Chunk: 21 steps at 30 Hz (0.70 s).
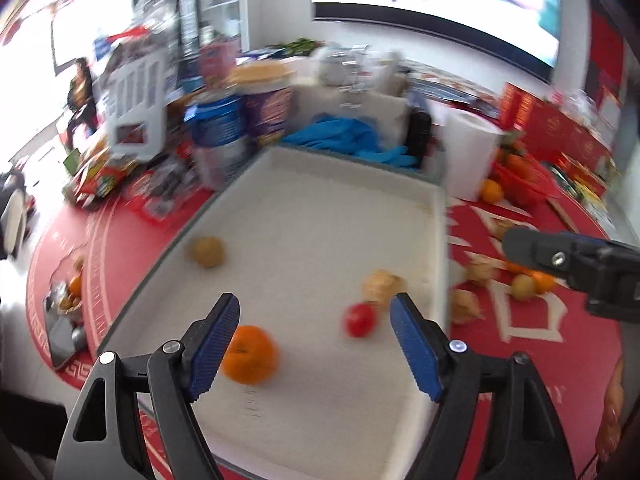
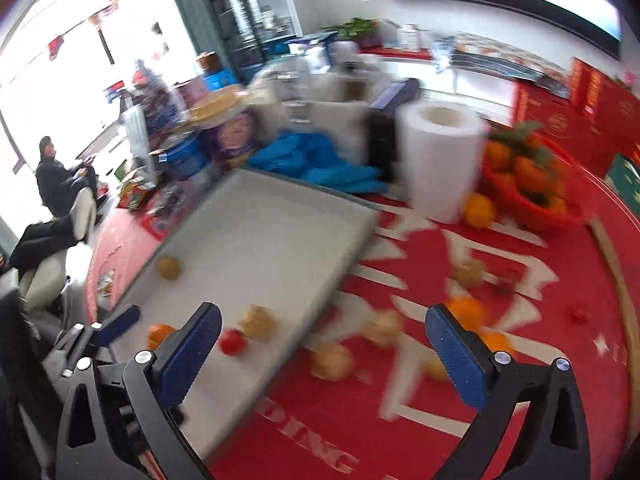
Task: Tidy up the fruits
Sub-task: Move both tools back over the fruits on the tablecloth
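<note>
Left gripper: blue-padded jaws wide apart, nothing between them, over the shallow white rectangular tray. Right gripper: jaws at full spread, empty, straddling the tray's right edge and the red printed tablecloth.

In tray: round orange mandarin just beside the left pad, small red tomato-like fruit, papery husked fruit, brown round fruit.

Loose on cloth: husked fruits, small oranges.

Judgement: next pick is a loose cloth fruit. Centre the pads either side, close gently; husks crush easily.
</note>
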Each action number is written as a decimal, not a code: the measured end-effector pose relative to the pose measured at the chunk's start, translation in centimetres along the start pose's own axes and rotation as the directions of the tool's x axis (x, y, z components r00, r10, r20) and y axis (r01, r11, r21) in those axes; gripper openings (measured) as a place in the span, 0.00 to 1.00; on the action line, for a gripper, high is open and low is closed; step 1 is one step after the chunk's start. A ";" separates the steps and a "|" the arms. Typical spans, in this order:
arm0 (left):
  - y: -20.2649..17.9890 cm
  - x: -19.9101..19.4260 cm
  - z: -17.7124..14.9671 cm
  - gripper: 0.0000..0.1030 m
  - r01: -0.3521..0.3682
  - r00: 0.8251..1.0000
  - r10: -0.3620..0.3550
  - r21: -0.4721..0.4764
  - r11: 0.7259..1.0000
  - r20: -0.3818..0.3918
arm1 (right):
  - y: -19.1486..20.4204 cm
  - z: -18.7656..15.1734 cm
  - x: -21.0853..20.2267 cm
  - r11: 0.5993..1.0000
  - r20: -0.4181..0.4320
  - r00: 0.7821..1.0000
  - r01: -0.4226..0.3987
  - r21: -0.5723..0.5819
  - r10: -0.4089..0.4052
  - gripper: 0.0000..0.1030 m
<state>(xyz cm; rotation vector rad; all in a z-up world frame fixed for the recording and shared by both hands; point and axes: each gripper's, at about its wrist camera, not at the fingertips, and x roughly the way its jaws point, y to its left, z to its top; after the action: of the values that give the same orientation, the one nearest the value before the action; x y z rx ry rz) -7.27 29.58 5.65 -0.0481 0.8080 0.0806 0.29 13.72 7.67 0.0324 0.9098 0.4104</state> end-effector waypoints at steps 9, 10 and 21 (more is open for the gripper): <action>-9.6 -0.6 -2.0 0.78 0.115 0.993 -0.112 0.227 0.967 -0.028 | -9.9 -5.4 -2.2 0.970 -0.071 0.978 0.205 0.132 -0.197 1.00; -10.2 -0.2 -2.3 0.78 0.117 0.993 -0.110 0.230 0.966 -0.043 | -10.9 -6.3 -2.3 0.963 -0.084 0.971 0.232 0.134 -0.222 1.00; -12.9 2.4 -3.8 0.79 0.042 0.991 -0.022 0.158 0.987 -0.132 | -13.8 -10.5 -3.3 0.943 -0.100 0.947 0.315 0.109 -0.305 1.00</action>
<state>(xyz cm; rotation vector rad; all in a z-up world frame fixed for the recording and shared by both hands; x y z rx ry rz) -7.18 16.55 1.44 0.0864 0.9409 -0.0185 -5.02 -1.76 0.96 -0.0149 1.0016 0.0607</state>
